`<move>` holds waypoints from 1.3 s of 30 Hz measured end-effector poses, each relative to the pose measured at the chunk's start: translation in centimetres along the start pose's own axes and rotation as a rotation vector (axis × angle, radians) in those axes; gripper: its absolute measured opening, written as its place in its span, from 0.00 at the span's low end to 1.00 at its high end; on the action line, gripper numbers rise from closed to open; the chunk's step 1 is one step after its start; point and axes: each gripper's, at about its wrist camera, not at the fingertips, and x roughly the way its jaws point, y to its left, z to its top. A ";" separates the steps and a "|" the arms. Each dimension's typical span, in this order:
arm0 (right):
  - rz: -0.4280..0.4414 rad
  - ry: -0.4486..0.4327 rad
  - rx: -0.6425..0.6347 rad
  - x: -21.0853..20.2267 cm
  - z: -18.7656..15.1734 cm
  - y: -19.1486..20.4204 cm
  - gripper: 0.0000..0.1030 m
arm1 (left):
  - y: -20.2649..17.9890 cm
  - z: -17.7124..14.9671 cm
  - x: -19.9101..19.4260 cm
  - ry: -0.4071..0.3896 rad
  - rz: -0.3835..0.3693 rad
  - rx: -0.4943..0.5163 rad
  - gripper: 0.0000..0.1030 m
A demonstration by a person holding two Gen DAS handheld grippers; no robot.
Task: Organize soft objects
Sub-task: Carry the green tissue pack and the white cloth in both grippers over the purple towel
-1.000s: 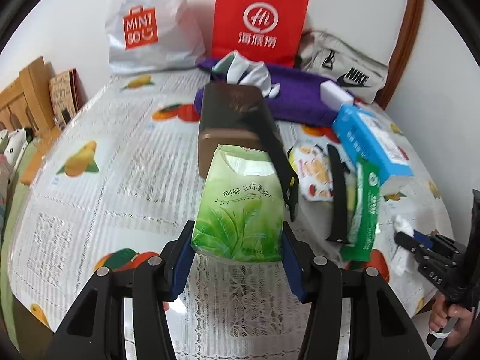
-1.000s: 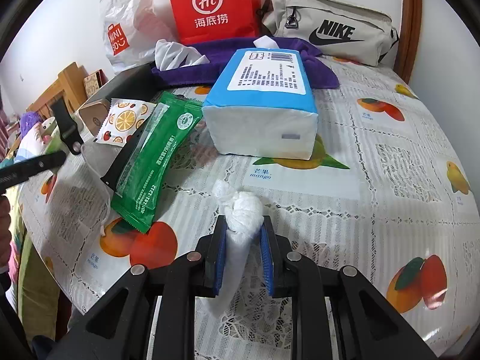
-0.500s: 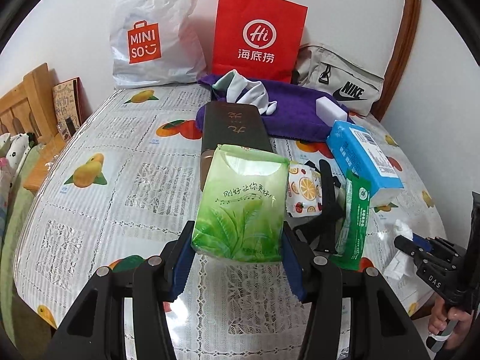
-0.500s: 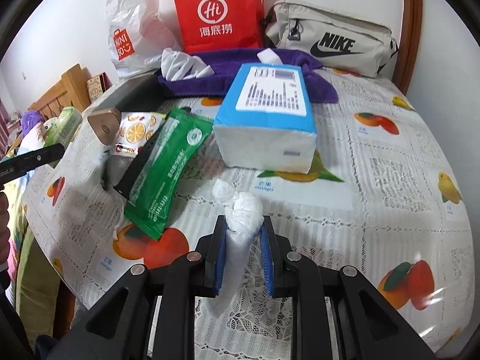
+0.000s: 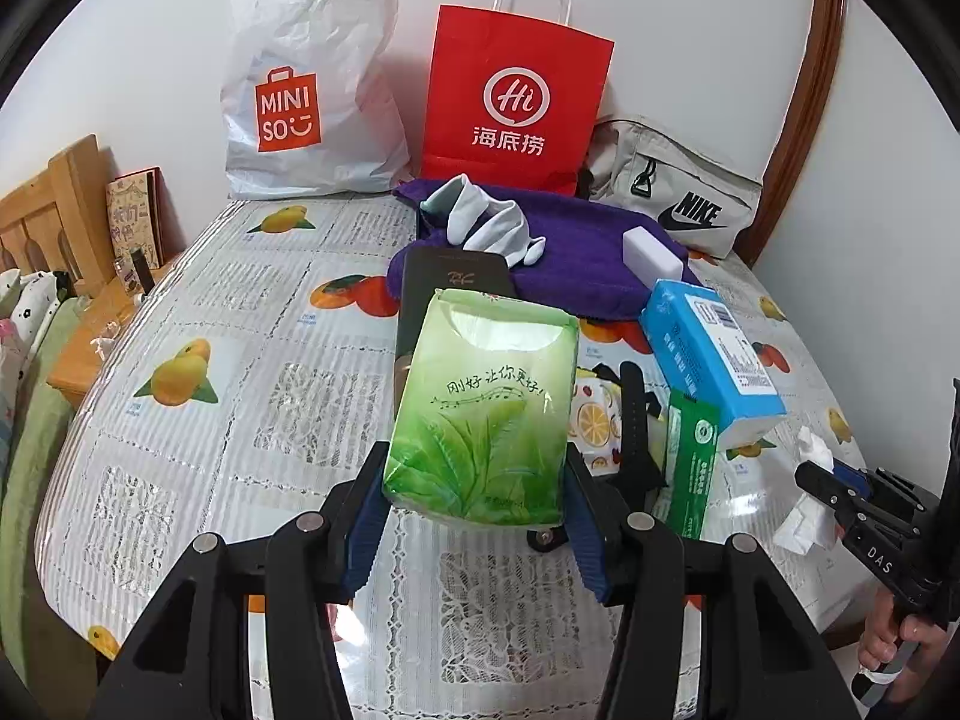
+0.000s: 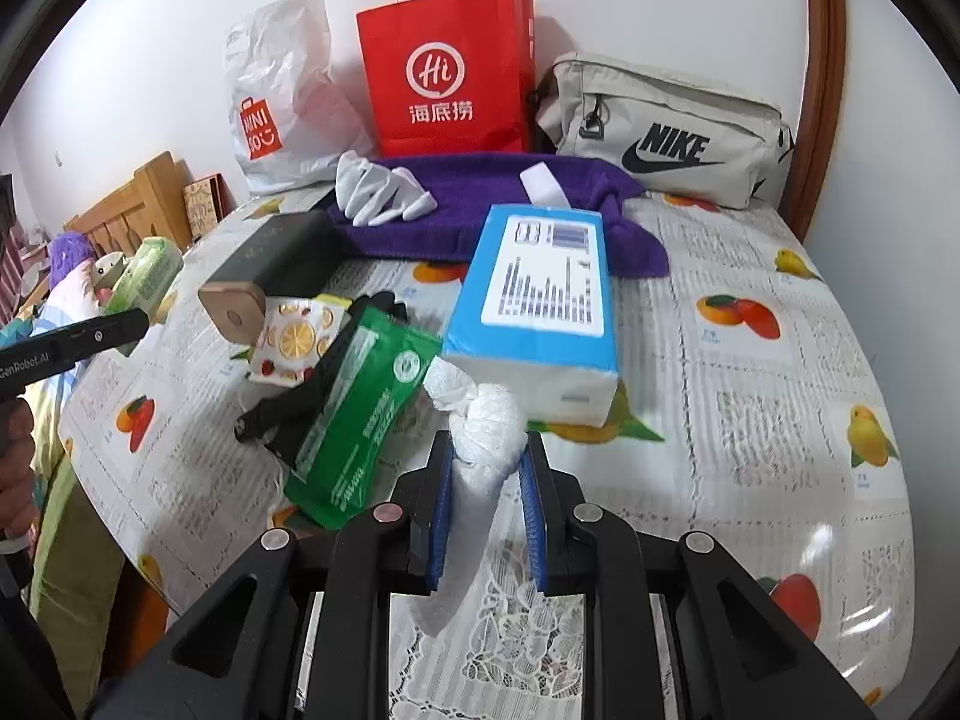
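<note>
While left claw [image 5: 477, 501] grips the green tissue pack [image 5: 480, 414] and right claw [image 6: 485, 501] pinches the knotted tissue wad [image 6: 483, 438], neither is placed; the rest lies jumbled on the counter [image 6: 750, 420].

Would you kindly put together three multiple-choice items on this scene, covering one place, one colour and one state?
1. Where do the white gloves lie?
A. on the purple towel
B. on the blue tissue pack
C. inside the red paper bag

2. What colour is the soft tissue pack held by the left gripper?
A. blue
B. green
C. red

3. What is the state of the right gripper?
A. open and holding nothing
B. shut on the knotted white tissue wad
C. shut on the grey Nike pouch

Answers: 1 A, the gloves rest on the towel's left end; 2 B, a green leaf print covers the pack; 3 B, both jaws press the wad's sides.
</note>
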 end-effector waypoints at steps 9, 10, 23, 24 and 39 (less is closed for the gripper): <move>0.002 -0.018 0.006 -0.2 2.4 -0.4 0.21 | -0.5 1.7 0.4 0.002 -0.004 0.002 0.49; 0.002 -0.020 0.005 -0.2 2.6 -0.4 0.21 | -0.5 2.0 0.5 0.003 -0.006 0.004 0.49; 0.010 -0.056 -0.020 1.3 7.7 -0.3 0.21 | -0.4 5.6 2.4 0.007 0.004 -0.002 0.50; 0.014 -0.060 -0.024 1.5 8.2 -0.3 0.21 | -0.4 5.9 2.6 0.008 0.007 -0.001 0.50; 0.007 -0.068 -0.022 6.8 15.3 -2.5 0.21 | -0.6 11.8 9.0 0.058 0.010 0.006 0.50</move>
